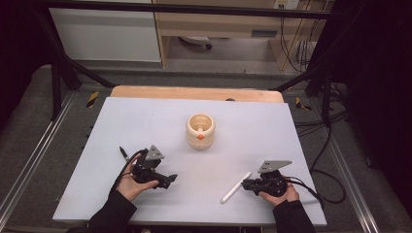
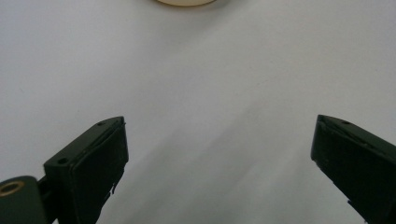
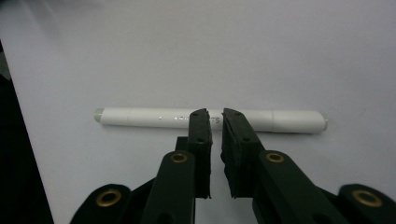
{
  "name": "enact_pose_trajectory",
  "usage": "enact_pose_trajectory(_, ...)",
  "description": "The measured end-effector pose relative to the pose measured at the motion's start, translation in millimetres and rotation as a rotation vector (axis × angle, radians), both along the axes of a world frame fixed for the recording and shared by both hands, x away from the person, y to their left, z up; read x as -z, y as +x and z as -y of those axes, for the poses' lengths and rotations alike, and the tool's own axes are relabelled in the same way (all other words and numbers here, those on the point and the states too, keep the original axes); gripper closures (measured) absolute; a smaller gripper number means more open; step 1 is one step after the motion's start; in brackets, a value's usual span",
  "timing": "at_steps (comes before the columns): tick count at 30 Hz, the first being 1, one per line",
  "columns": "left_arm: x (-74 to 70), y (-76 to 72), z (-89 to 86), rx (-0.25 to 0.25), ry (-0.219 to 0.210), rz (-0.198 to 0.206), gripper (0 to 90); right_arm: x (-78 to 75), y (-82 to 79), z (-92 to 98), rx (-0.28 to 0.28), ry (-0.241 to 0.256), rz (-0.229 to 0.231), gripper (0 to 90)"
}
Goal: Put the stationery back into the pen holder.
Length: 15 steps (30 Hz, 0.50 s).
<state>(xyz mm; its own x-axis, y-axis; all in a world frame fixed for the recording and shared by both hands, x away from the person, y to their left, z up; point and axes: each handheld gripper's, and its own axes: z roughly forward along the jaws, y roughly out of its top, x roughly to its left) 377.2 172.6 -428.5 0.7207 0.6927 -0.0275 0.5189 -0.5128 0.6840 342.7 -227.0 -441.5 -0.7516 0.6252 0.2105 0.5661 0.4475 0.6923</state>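
A white pen lies on the pale board at the front right, slanting toward the near edge. In the right gripper view the pen runs crosswise just beyond my right gripper, whose jaws stand almost together with a thin gap and nothing between them. In the high view the right gripper points left, its tips beside the pen. A cream cup with an orange mark stands upright mid-board; its base edge shows far ahead of my left gripper. The left gripper is wide open and empty.
A wooden tabletop edge shows behind the board. Black frame bars and cables flank the table. Bare board lies between the two grippers and around the cup.
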Motion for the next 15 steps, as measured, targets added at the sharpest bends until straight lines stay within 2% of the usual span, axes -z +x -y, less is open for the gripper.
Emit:
enact_pose_trajectory(7,1.0,-0.6,2.0,0.008,0.004,-0.003,4.2,3.1,0.6,-2.7,-0.005,0.005,-0.020,90.0)
enact_pose_trajectory(15,1.5,-0.4,2.8,0.011,0.006,-0.004,4.3,5.5,3.2,-5.7,-0.004,0.010,-0.006,90.0)
